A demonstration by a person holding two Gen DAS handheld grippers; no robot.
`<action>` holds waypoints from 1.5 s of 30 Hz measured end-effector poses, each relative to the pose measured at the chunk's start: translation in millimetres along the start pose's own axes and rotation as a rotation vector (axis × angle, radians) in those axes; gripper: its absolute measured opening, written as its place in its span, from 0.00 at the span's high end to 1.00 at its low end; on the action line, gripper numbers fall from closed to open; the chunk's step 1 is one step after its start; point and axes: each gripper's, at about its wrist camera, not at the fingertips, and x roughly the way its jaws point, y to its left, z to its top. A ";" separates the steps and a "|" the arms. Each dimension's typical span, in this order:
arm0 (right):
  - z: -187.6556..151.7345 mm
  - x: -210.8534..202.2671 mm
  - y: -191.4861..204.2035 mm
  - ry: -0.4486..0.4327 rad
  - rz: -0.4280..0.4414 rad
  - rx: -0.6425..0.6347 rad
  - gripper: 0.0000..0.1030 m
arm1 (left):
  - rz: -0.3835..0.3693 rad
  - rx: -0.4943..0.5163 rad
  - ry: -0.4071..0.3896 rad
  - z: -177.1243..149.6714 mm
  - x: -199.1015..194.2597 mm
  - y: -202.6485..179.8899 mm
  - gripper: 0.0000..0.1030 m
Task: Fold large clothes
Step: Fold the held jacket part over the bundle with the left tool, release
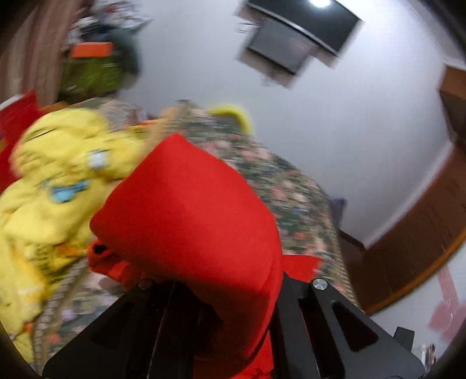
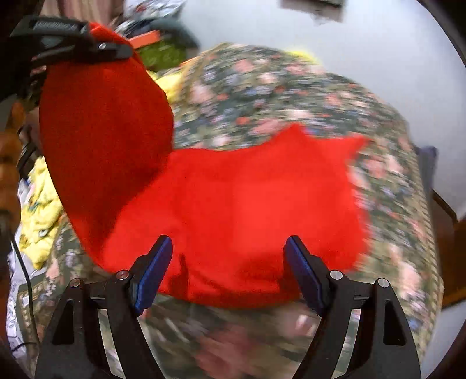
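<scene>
- Left gripper [image 1: 221, 291]: jaws closed on a bunched fold of the red garment [image 1: 189, 210]; cloth fills the gap and drapes over both fingers, hiding the tips.
- Right gripper [image 2: 228, 271]: jaws spread wide, blue pads [image 2: 153, 274] bare, nothing between them. Hovers at the near hem of the red garment; contact cannot be judged.
- Red garment in the right wrist view: main panel lies flat on the floral bedspread [image 2: 262, 87]; its left part is lifted into a tall hump under the left gripper [image 2: 72, 43]. Far edge ragged with blur, right edge stops short of the bed's right side.
- Open room: bare bedspread beyond the far edge and along the right side; a strip of it also shows in front, under the right gripper.
- Yellow printed garment [image 1: 58, 175] heaped at the left, just beside the lifted red fold. A second red piece [image 1: 17, 116] shows at the far left edge; blur prevents telling what it is.
- Orange box [image 1: 91, 50] sits on a green bag or bin [image 1: 90, 75] behind the bed; contents not discernible.
- Wall: one dark screen [image 1: 305, 20], white wall [image 1: 349, 131], wooden skirting [image 1: 422, 227].
- Count: two grippers, one yellow garment.
</scene>
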 end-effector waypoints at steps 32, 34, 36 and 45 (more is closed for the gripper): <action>-32.0 -98.5 -100.4 -0.133 -0.049 0.227 0.25 | -0.132 0.592 0.400 -146.3 9.0 -109.2 0.36; -24.9 -98.5 -94.3 -0.144 -0.026 0.222 0.25 | -0.097 0.595 0.351 -135.1 -5.3 -99.6 0.29; -17.2 -93.7 -86.3 -0.146 -0.008 0.209 0.25 | -0.054 0.585 0.311 -123.4 -12.3 -88.7 0.23; 1.7 -28.2 -53.3 -0.040 0.070 0.164 0.25 | 0.139 0.493 0.359 -112.1 16.1 -16.9 0.18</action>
